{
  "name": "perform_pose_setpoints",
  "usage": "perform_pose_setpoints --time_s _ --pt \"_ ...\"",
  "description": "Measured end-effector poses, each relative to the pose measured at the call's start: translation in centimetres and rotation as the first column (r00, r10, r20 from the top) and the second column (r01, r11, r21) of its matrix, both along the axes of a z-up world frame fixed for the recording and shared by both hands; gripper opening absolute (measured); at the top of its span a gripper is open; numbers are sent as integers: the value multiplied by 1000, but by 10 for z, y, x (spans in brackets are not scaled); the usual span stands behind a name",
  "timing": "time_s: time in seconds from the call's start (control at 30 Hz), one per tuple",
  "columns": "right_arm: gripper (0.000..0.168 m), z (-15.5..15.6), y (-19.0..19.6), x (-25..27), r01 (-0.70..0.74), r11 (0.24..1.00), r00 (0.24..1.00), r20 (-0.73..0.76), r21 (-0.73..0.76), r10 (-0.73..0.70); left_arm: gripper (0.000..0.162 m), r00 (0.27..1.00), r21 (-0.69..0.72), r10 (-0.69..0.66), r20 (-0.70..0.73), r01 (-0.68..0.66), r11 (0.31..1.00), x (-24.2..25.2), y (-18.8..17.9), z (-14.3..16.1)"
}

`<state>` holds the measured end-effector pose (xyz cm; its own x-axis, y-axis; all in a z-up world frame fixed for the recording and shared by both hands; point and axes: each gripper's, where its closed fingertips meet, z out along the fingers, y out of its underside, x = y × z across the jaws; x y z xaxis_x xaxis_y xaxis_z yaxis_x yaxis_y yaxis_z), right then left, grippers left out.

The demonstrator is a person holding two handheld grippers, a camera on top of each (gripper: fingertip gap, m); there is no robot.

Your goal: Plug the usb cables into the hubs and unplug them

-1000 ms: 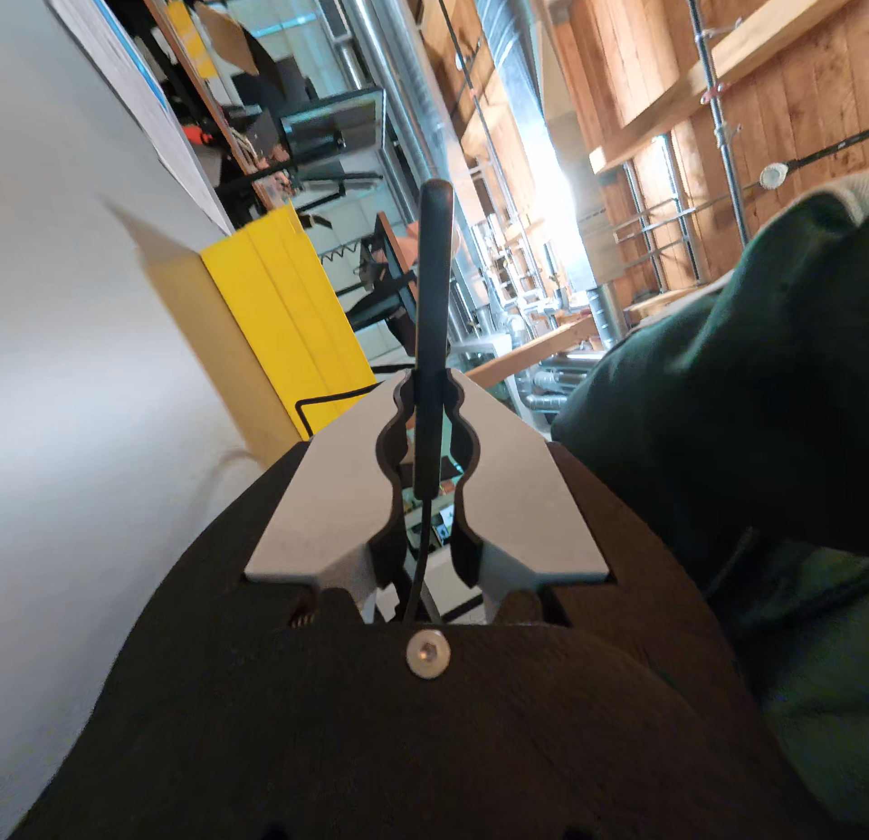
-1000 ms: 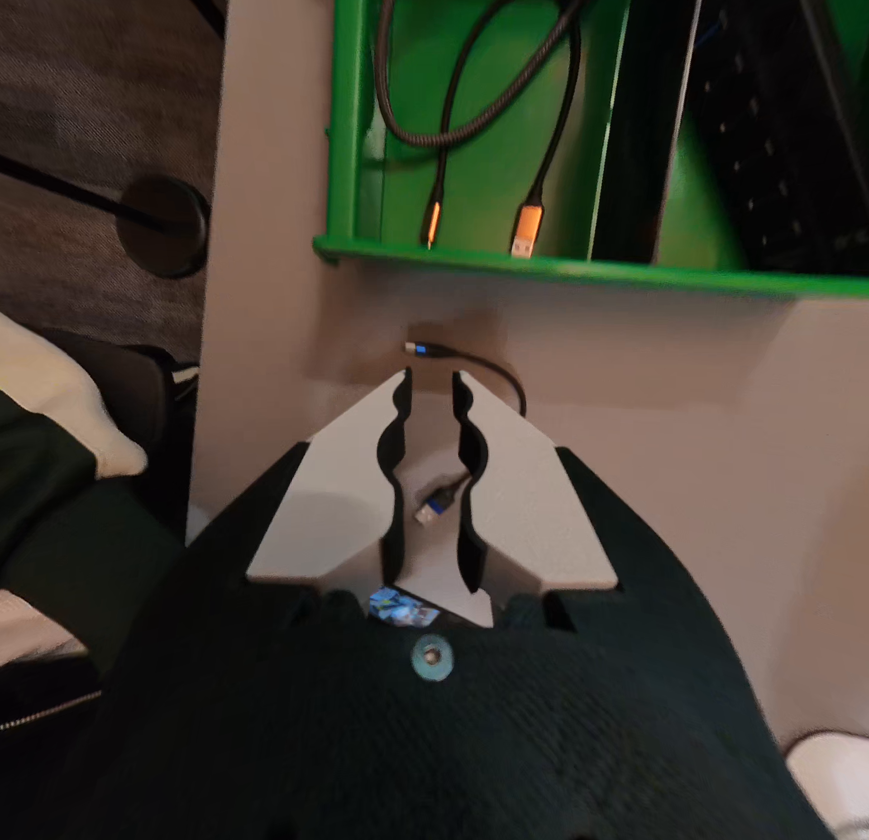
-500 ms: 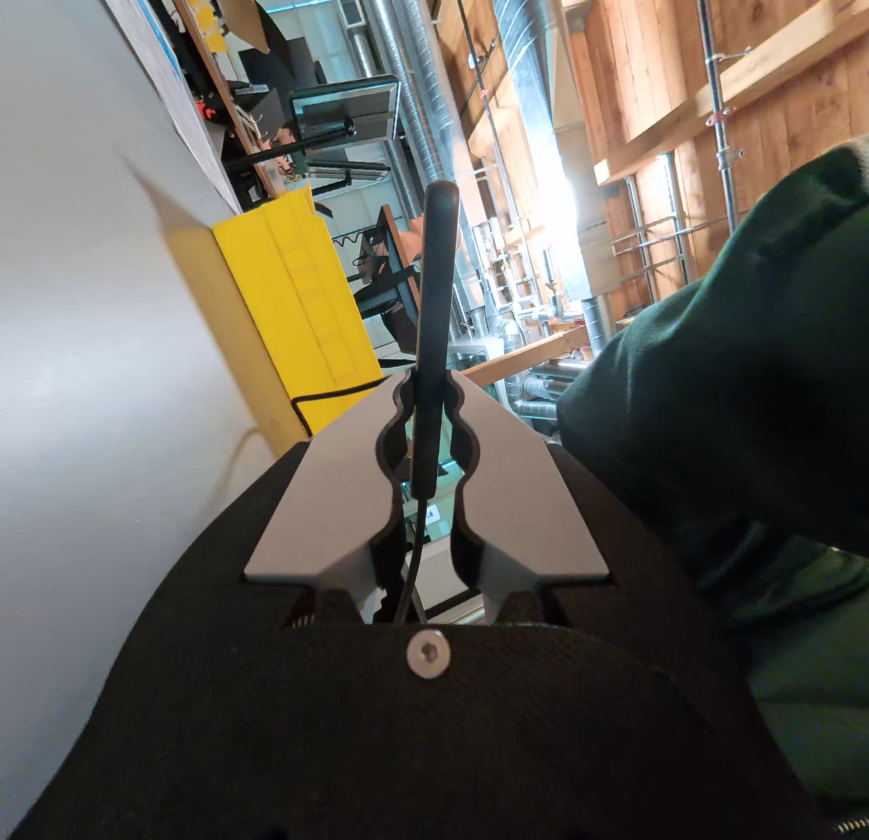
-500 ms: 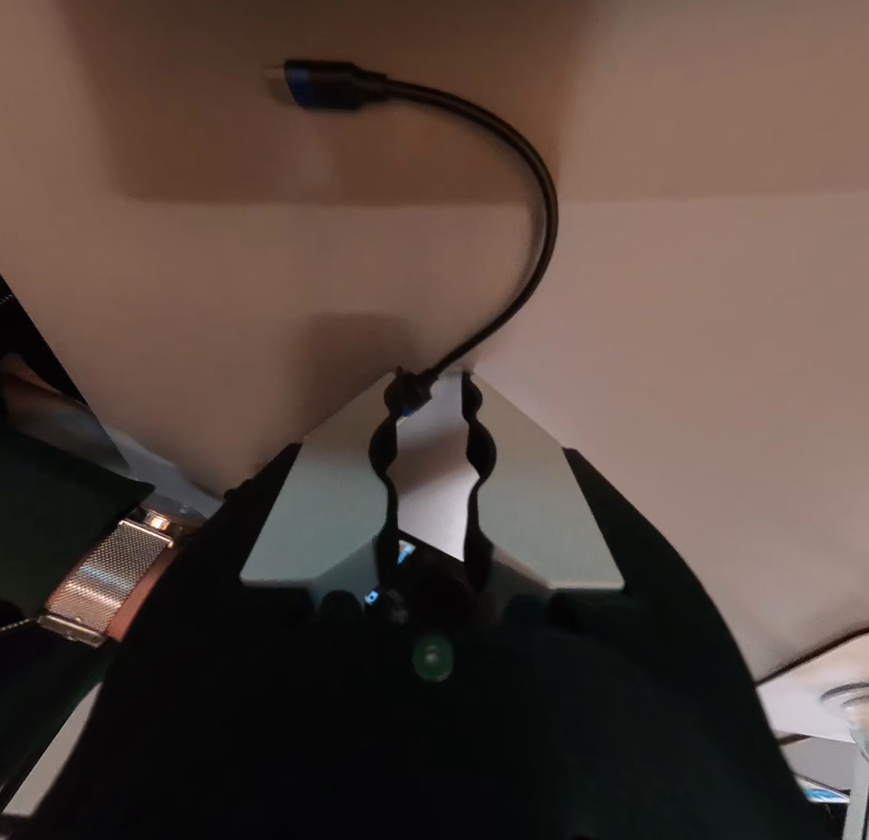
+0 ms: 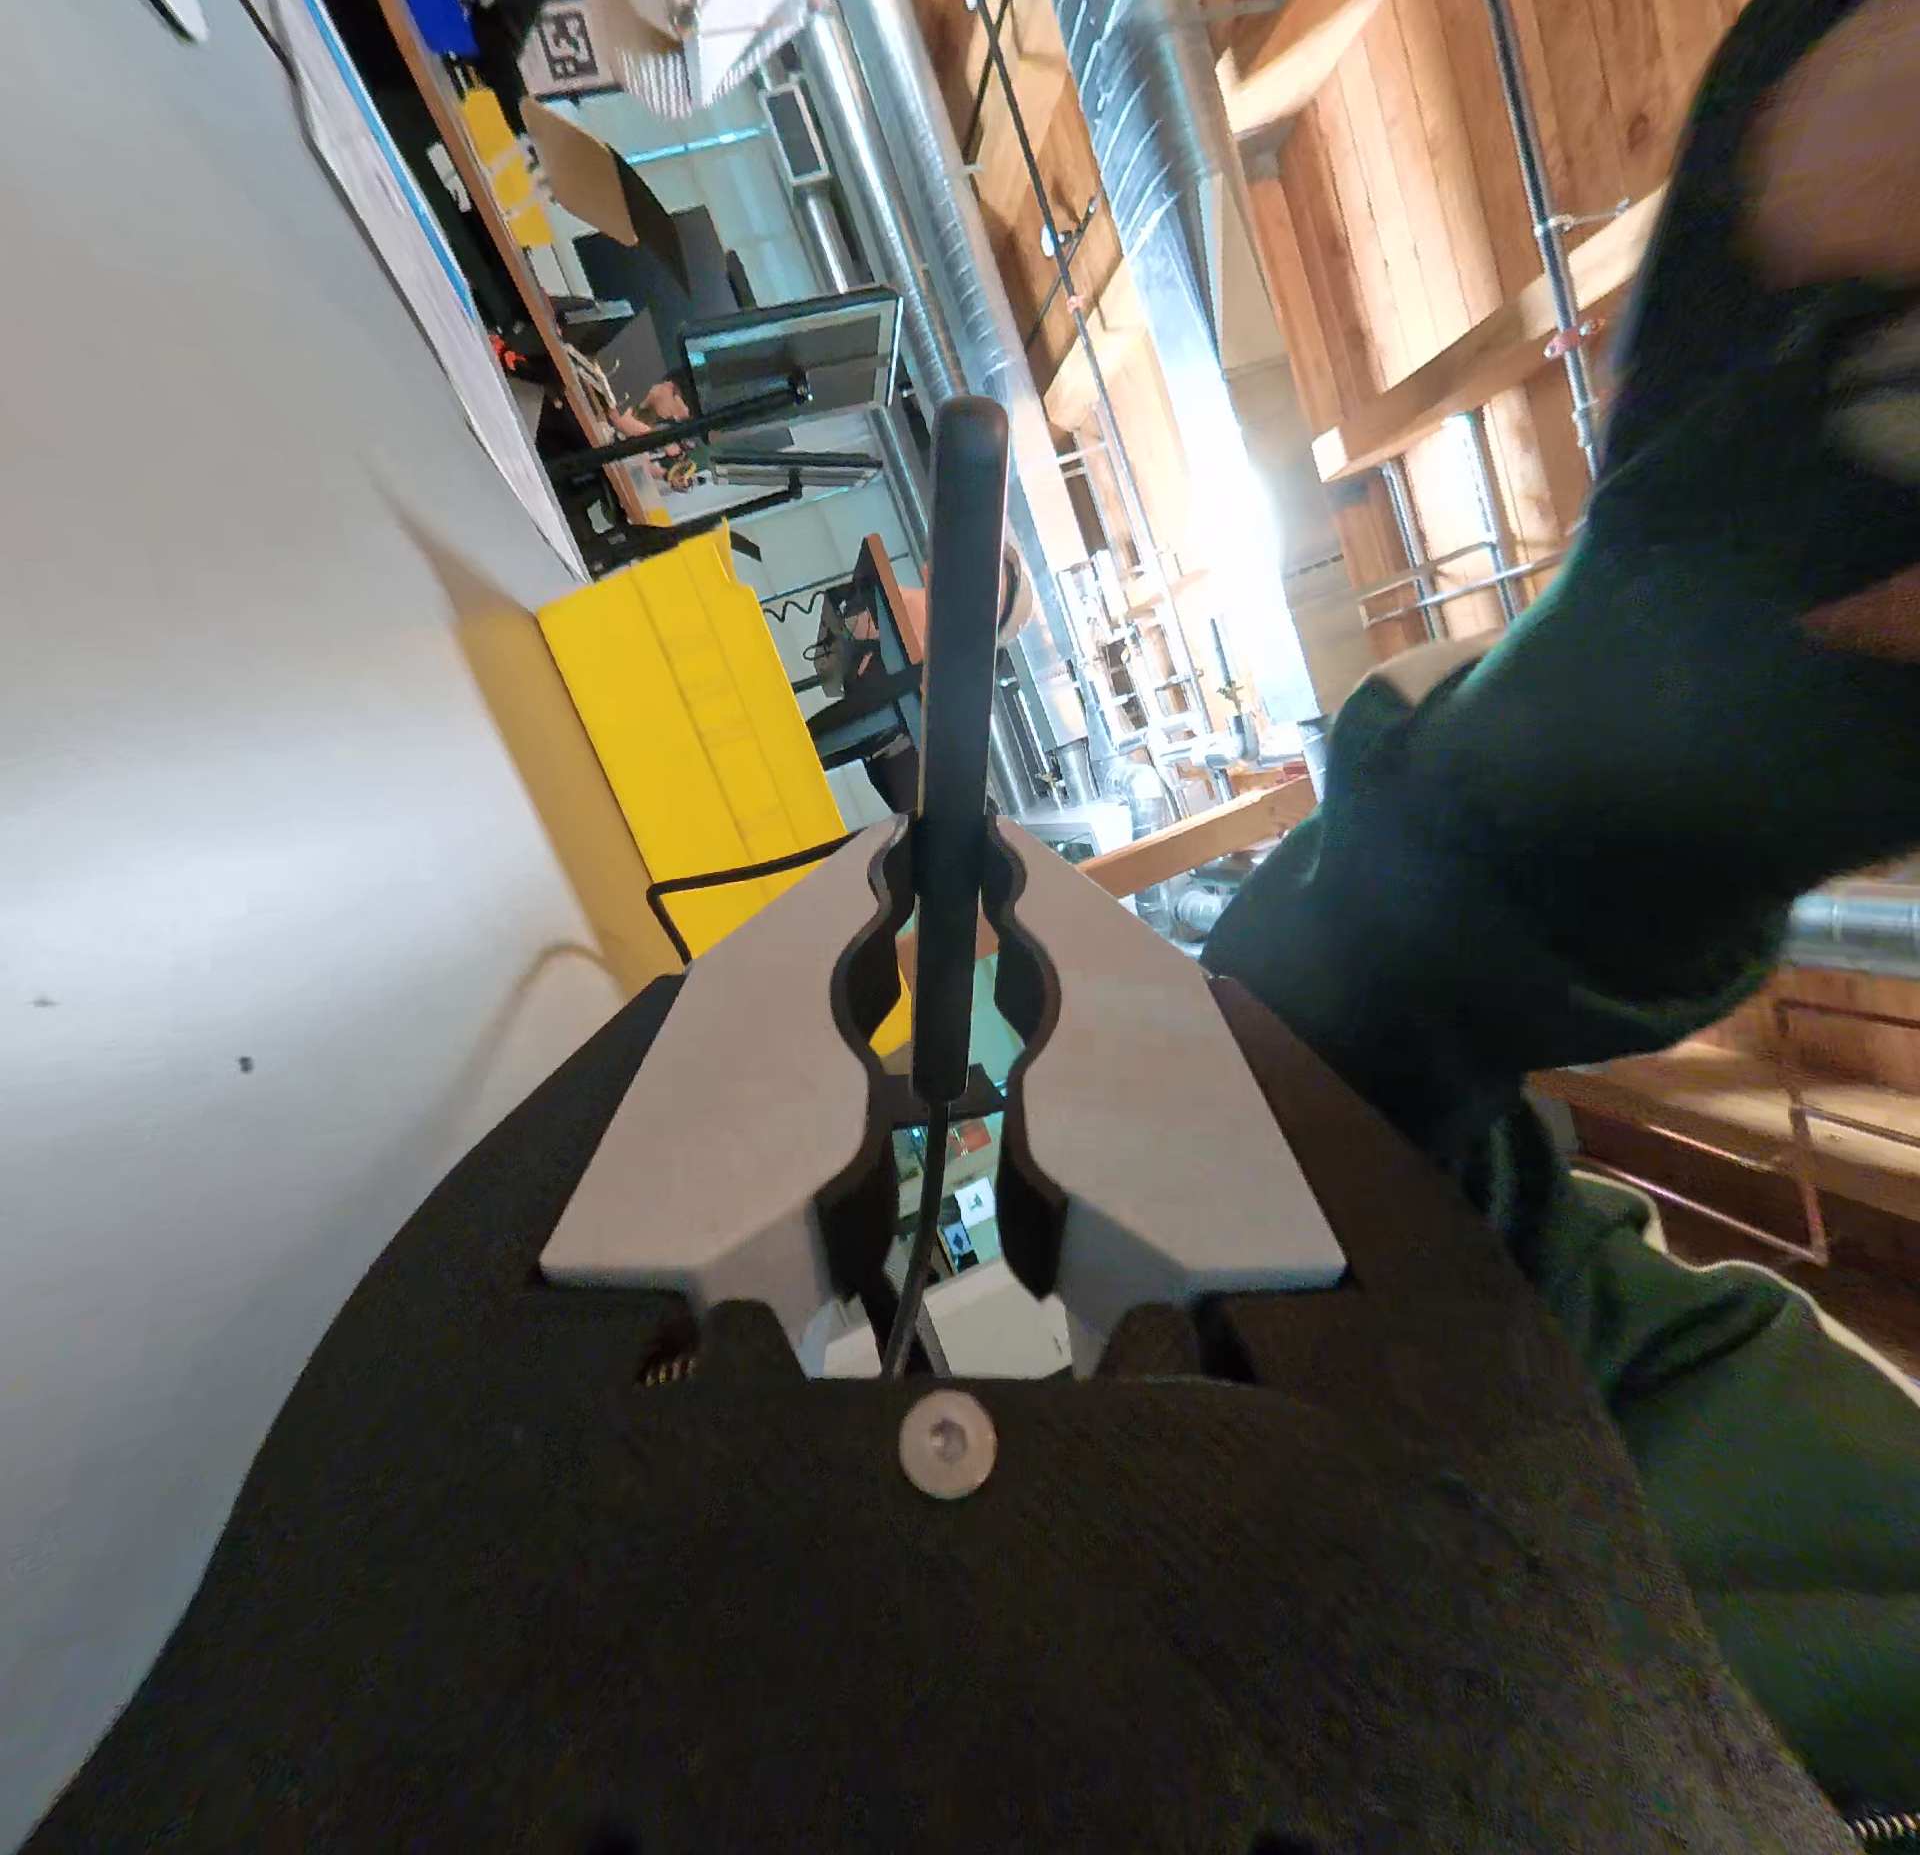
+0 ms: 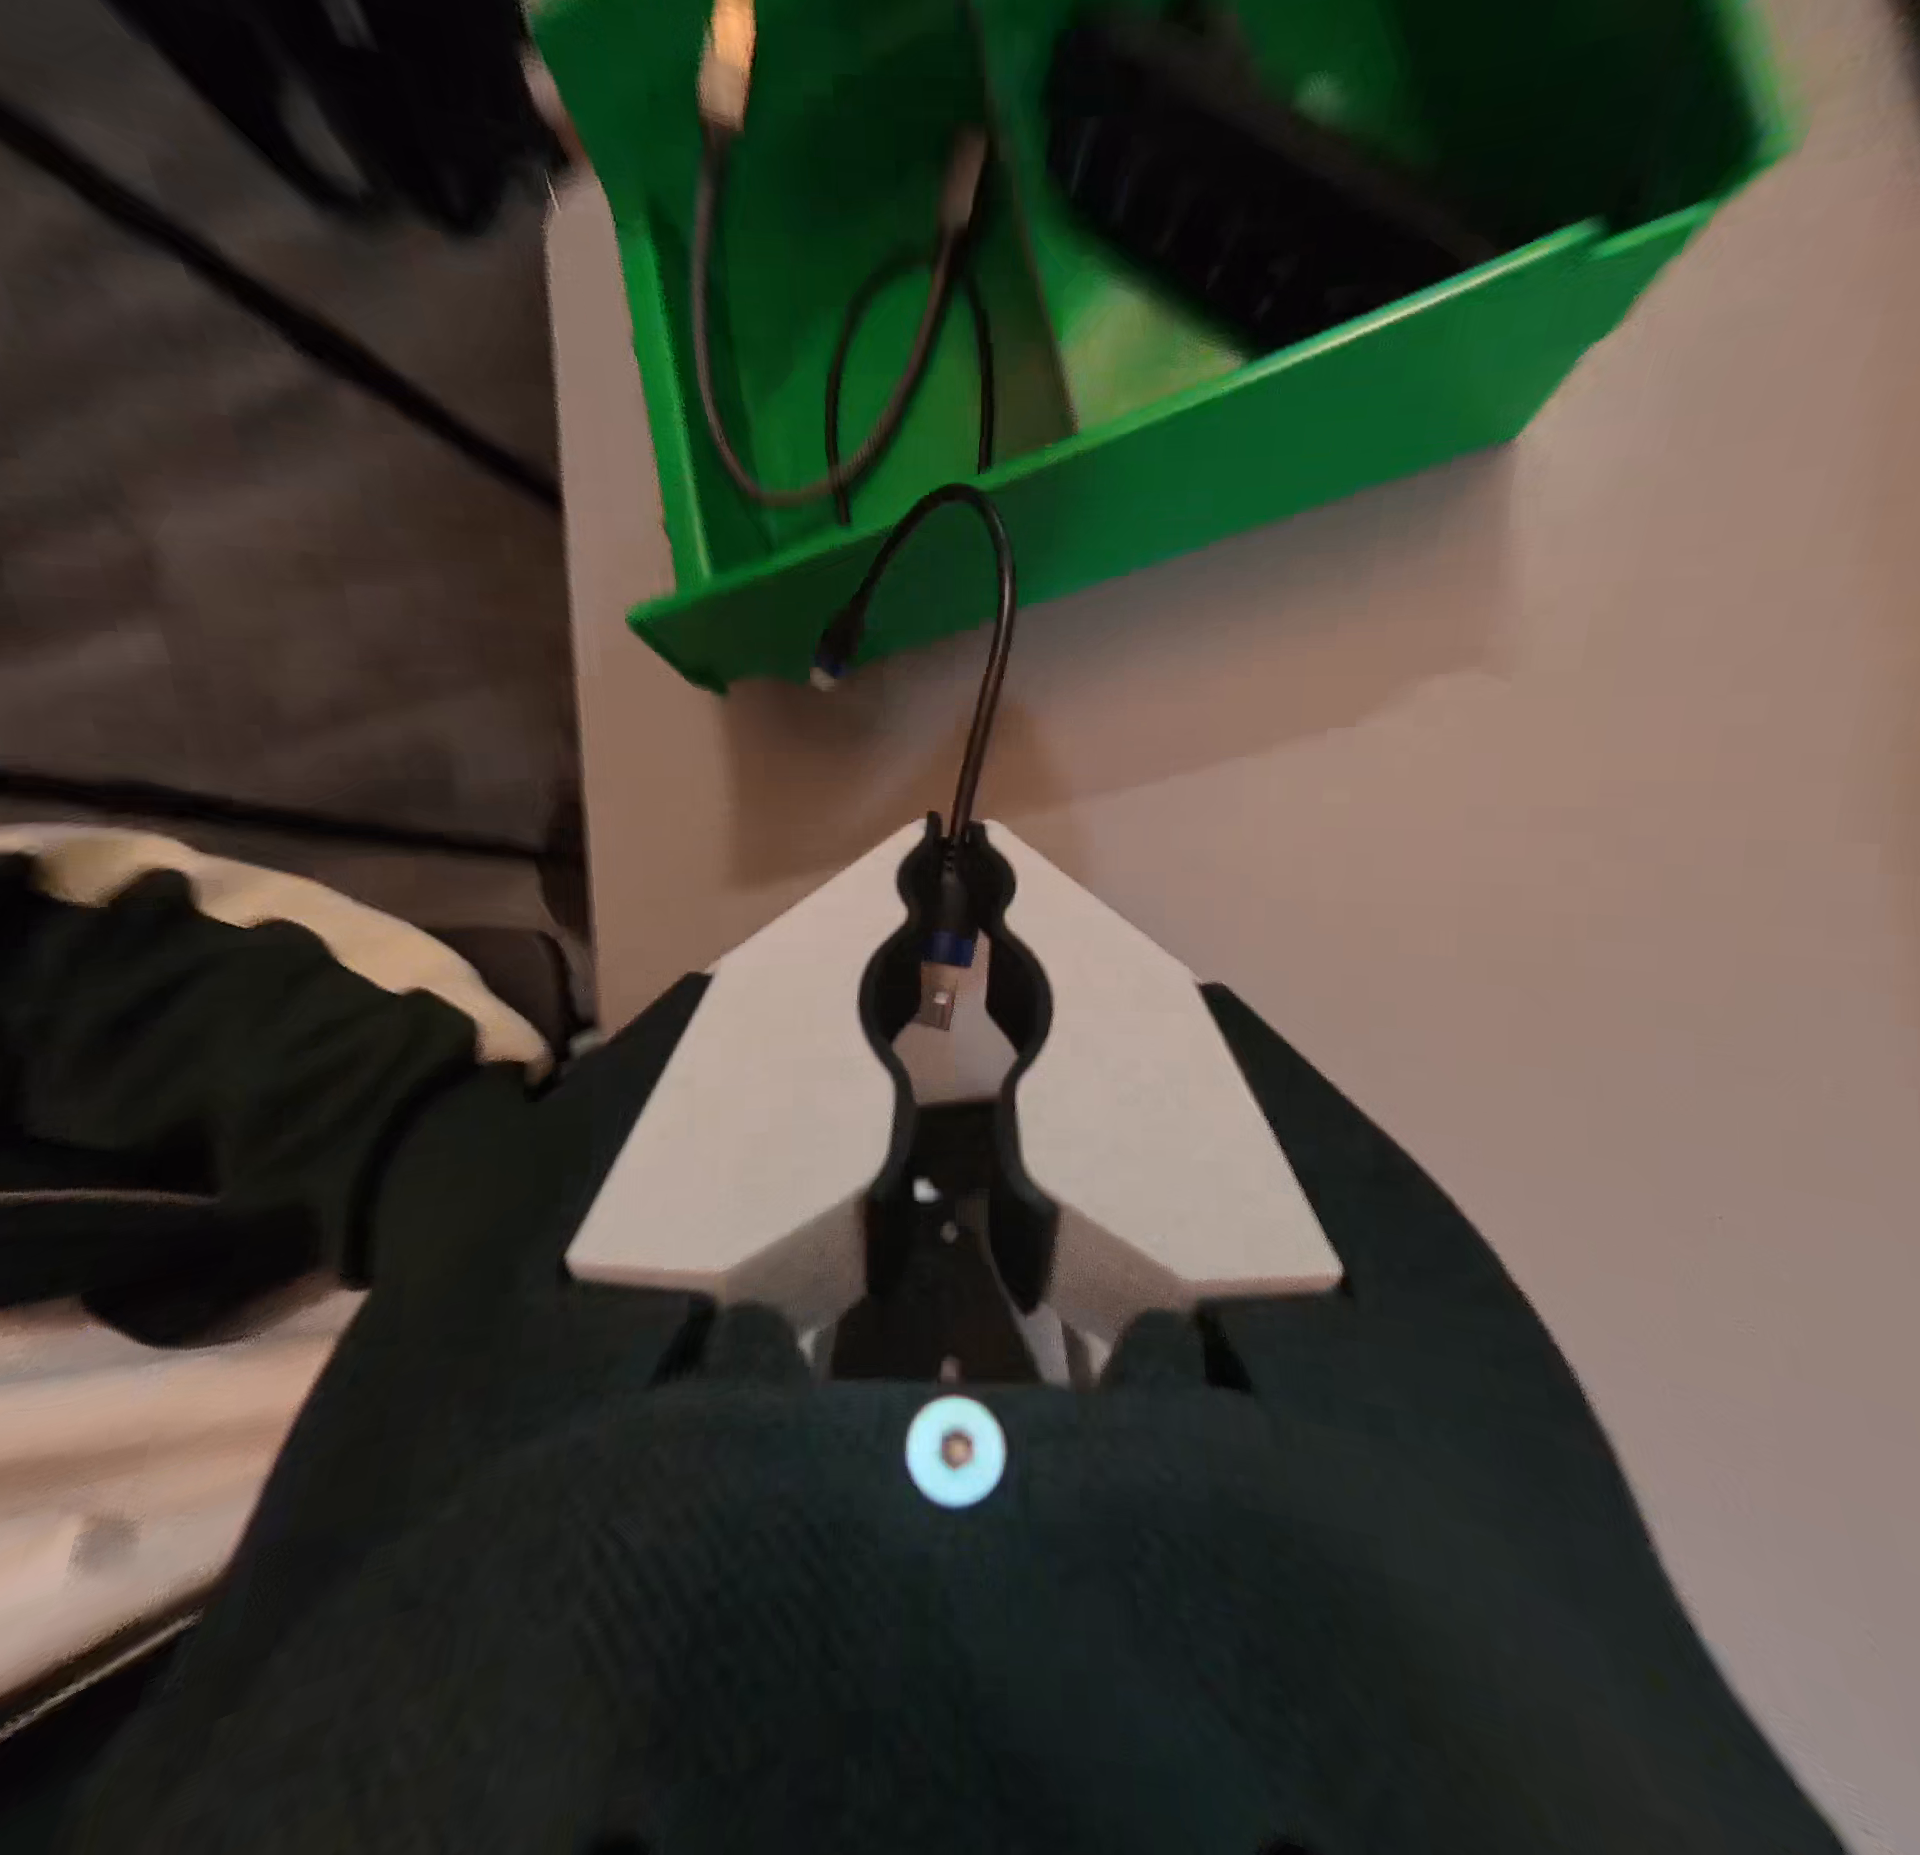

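Observation:
In the left wrist view my left gripper (image 5: 951,849) is shut on a slim black USB hub (image 5: 961,662). The hub stands edge-on beyond the fingertips and its thin cable runs back between the fingers. In the right wrist view my right gripper (image 6: 954,839) is shut on the plug end of a short black USB cable (image 6: 992,621). Its silver and blue plug (image 6: 943,990) points back between the fingers. The cable loops up and its far plug (image 6: 834,657) hangs in front of the green bin.
A green bin (image 6: 1195,465) holds more cables and a dark object on the pale table (image 6: 1455,922). A yellow bin (image 5: 707,745) stands by the white tabletop (image 5: 208,766). A dark green sleeve (image 5: 1558,818) fills the right of the left wrist view.
My right gripper closed on the black cable's plug and lifted it off the table; the green bin came back into view. My left gripper still holds the hub, slightly turned.

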<state>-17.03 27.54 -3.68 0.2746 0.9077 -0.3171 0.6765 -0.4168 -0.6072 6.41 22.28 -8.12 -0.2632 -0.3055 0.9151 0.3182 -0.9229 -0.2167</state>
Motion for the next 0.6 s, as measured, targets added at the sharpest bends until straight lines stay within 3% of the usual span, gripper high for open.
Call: perform_pose_setpoints --time_s 0.1,0.2,0.27,0.33,0.5,0.6 --pt "4 34 3 45 111 994 984 -141 -19 -113 9 999 -9 37 -12 -37 999 -6 9 -5" --pt "4 59 -1 99 227 971 919 -314 -70 -237 9 997 -29 73 -16 -73 997 -11 15 -8" --pt "4 84 -14 133 275 947 795 -516 -164 -320 9 984 -21 150 -94 -153 988 -18 26 -17" --pt "4 95 -33 167 301 916 616 -679 -264 -398 9 967 7 221 -131 -222 975 -30 36 -19" --pt "3 35 -76 235 435 782 318 -735 -448 -598 8 902 87 381 -204 -371 924 -65 54 -19" --pt "3 -21 -96 267 511 691 274 -666 -511 -694 8 897 107 389 -211 -374 921 -71 54 -18"
